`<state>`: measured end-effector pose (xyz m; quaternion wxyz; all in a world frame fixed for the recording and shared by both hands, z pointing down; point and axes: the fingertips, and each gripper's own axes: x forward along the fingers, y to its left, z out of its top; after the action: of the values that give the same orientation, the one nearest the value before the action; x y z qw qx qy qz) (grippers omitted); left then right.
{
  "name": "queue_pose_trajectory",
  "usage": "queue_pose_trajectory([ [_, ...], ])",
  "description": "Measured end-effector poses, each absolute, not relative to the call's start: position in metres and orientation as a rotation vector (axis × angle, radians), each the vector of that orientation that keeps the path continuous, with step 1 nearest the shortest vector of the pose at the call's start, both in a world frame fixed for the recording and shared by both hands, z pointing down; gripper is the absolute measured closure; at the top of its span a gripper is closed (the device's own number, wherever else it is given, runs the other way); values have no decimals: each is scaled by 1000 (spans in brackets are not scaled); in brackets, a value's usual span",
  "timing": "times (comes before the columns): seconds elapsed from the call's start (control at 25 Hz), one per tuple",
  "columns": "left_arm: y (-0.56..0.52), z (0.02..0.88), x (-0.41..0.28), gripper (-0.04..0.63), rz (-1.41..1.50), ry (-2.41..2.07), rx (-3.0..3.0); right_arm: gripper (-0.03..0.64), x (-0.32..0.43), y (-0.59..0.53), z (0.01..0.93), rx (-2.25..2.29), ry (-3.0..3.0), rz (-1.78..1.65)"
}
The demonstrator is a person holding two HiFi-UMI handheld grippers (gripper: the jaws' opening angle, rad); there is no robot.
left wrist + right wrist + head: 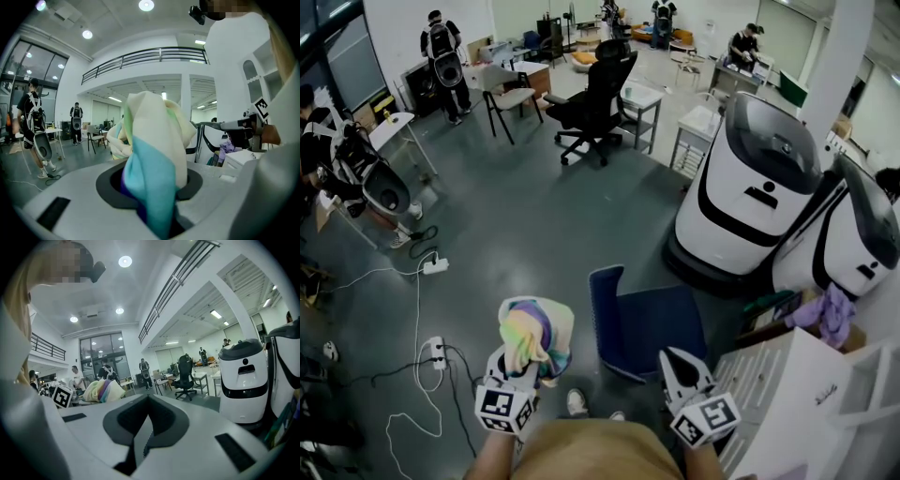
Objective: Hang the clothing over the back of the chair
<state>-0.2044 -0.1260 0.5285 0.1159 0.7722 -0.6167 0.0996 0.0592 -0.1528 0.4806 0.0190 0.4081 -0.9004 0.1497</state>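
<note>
In the head view, my left gripper [514,364] is shut on a bunched, pastel-striped piece of clothing [535,337], held up just left of a blue chair [649,324]. The chair's backrest [605,305] stands a short way to the cloth's right. In the left gripper view the cream and teal clothing [154,145] fills the space between the jaws and hides their tips. My right gripper [677,364] hovers over the chair's near right corner. Its jaws [143,430] are shut together on nothing. From the right gripper view the clothing [104,391] shows off to the left.
Two large white machines [750,178] [855,234] stand behind the chair on the right. A white shelf unit [797,394] is close at my right, with a purple cloth [827,314] in a box. Power strips and cables [436,352] lie on the floor at left. People and desks are far off.
</note>
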Motion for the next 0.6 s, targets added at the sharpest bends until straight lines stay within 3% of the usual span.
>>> queue_pose_trajectory([
  [0.6, -184, 583, -148, 450, 477, -1574, 2348, 614, 103, -166, 484, 1425, -2720, 482],
])
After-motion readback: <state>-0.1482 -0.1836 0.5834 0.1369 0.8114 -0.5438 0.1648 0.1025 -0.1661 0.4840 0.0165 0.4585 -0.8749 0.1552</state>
